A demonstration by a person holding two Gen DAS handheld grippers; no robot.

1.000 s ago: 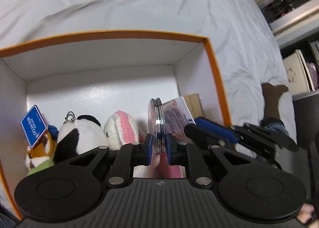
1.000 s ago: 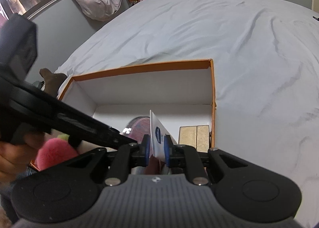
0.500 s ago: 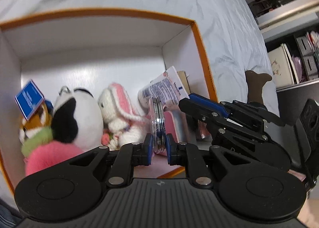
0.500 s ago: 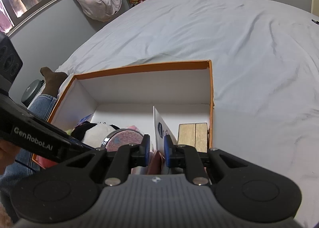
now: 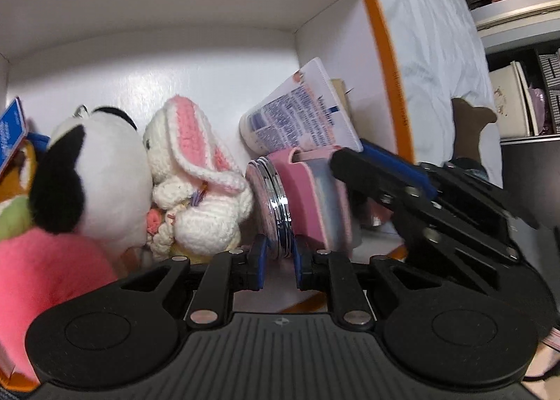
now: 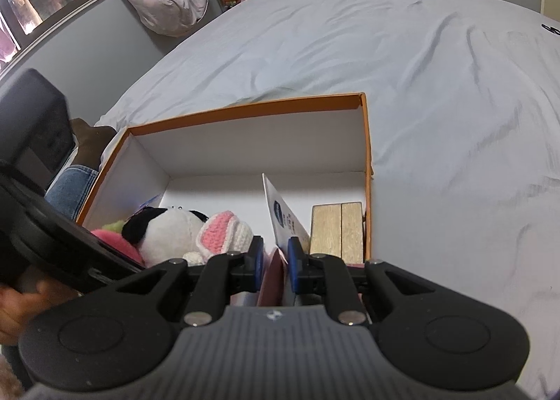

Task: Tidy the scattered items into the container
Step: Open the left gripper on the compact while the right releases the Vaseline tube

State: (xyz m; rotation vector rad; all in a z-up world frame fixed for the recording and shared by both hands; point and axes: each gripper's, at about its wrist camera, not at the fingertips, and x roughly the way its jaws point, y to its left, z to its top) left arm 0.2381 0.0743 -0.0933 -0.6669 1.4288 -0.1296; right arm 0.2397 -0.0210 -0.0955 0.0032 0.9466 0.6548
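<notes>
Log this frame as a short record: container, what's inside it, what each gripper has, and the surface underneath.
container: orange-edged cardboard box, white inside, open top
inside, left: pink plush, black-and-white plush, crocheted bunny
inside, right: wooden block, pink case
left gripper: jaws opening, round compact mirror on edge between the pads
right gripper: shut on white tube
surface: bed sheet
</notes>
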